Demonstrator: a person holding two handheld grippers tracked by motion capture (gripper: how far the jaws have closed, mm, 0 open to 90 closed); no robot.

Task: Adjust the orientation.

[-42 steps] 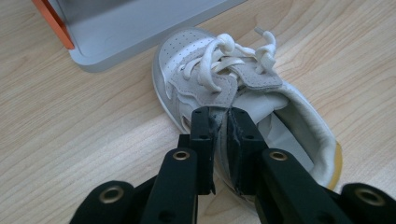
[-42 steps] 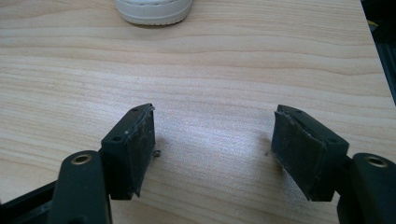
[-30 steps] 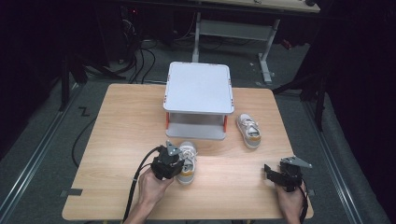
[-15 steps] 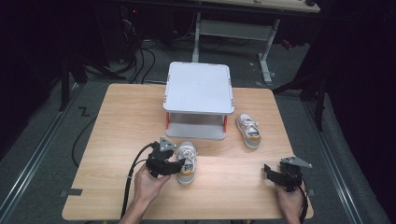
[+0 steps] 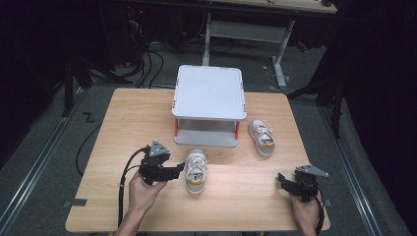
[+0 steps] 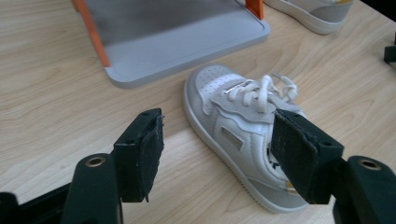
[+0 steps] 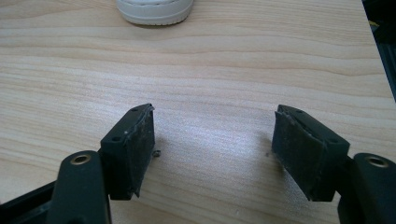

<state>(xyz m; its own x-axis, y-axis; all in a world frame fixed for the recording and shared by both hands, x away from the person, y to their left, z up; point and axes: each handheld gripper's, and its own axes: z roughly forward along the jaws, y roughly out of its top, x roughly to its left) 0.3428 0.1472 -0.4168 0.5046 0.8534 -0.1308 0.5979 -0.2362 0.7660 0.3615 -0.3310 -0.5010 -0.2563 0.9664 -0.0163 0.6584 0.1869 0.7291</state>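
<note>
A small white and grey shoe lies on the wooden table in front of a white two-tier shelf, toe toward the shelf. My left gripper sits just left of it, open. In the left gripper view the shoe lies ahead of the open left gripper, whose right pad overlaps the heel side. A second matching shoe lies right of the shelf. My right gripper rests near the front right corner, open over bare wood.
The shelf's lower tray with orange posts stands close behind the near shoe. The second shoe's sole shows ahead of the right gripper. Dark floor, cables and a desk frame lie beyond the table's far edge.
My left gripper has drawn back a little to the left, away from the near shoe. The shoe and the right gripper have stayed put.
</note>
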